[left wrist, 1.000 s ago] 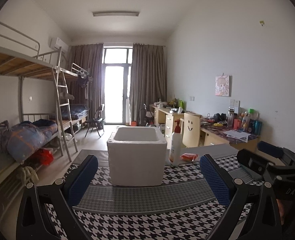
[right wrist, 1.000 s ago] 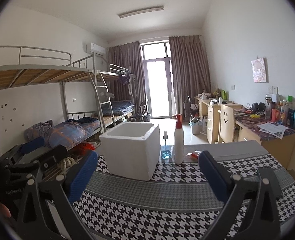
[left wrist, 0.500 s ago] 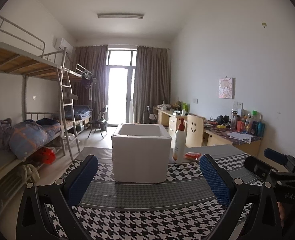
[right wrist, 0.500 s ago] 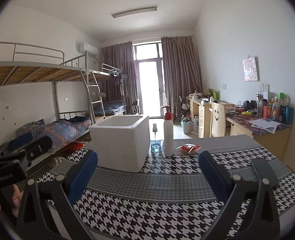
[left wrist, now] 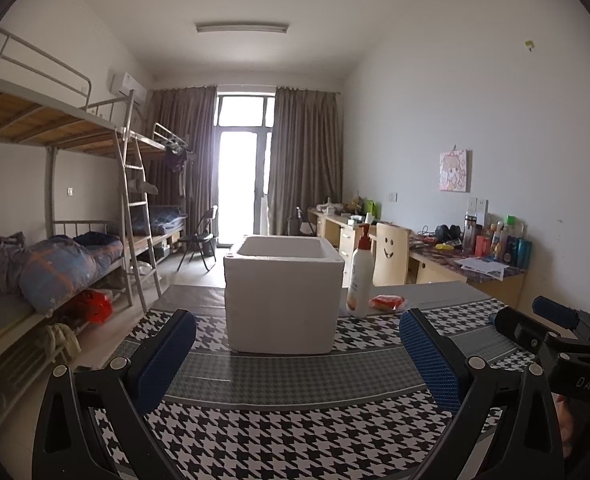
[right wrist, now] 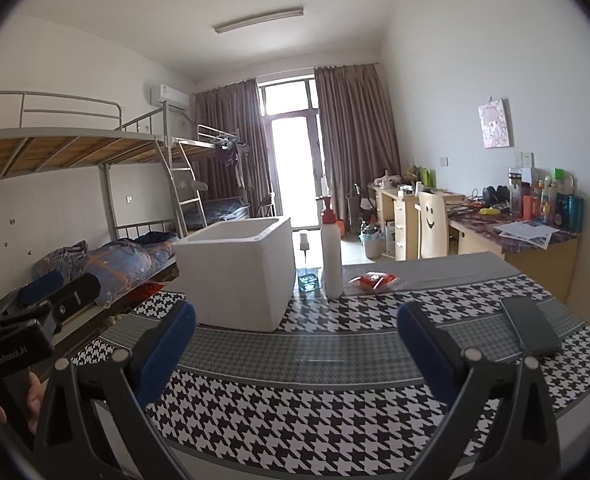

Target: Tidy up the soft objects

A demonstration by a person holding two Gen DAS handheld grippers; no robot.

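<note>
A white foam box (left wrist: 283, 300) (right wrist: 237, 276) stands open-topped on the houndstooth tablecloth (left wrist: 295, 432) (right wrist: 335, 412). Right of it stands a white pump bottle (left wrist: 360, 280) (right wrist: 331, 256), and beside that lies a small red soft packet (left wrist: 388, 303) (right wrist: 374, 280). My left gripper (left wrist: 297, 360) is open above the cloth, short of the box, with nothing between its blue pads. My right gripper (right wrist: 297, 352) is open too, empty, and its body shows at the right edge of the left wrist view. The box's inside is hidden.
A small clear pump bottle (right wrist: 306, 268) stands between box and white bottle. A dark phone (right wrist: 529, 326) lies on the cloth at right. Bunk beds (left wrist: 55, 240) line the left wall. A desk (left wrist: 467, 268) and smiley chair (left wrist: 389, 254) stand past the table.
Both grippers have swung their view: the foam box and bottle sit higher and farther in frame. A phone has come into the right wrist view. Both stay open.
</note>
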